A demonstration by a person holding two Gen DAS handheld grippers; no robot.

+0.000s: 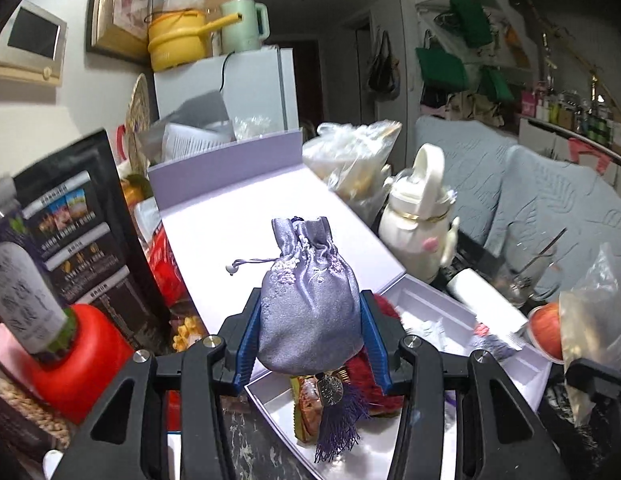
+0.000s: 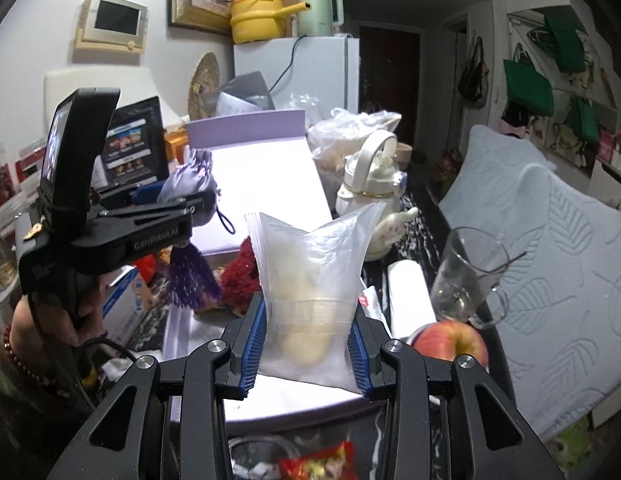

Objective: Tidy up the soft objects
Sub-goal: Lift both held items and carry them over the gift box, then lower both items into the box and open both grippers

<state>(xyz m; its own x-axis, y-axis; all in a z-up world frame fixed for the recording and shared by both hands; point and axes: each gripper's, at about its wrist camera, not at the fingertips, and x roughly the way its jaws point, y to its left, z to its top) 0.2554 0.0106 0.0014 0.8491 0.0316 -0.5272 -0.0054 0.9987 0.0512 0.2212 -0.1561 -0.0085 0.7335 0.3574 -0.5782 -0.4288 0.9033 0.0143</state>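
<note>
Left gripper: I see its blue pads clamped on both sides of the lavender drawstring pouch, held upright over the open white gift box
Pouch tassel: purple, hangs below the pouch, over the box tray
Red fuzzy item: lies in the tray, behind the pouch
Right gripper: pads clamped on the clear zip bag, which holds something pale yellow; bag upright, above the box's near end
Apple: just right of my right gripper, beside the glass mug
Person's hand: grips the left tool's handle
</note>
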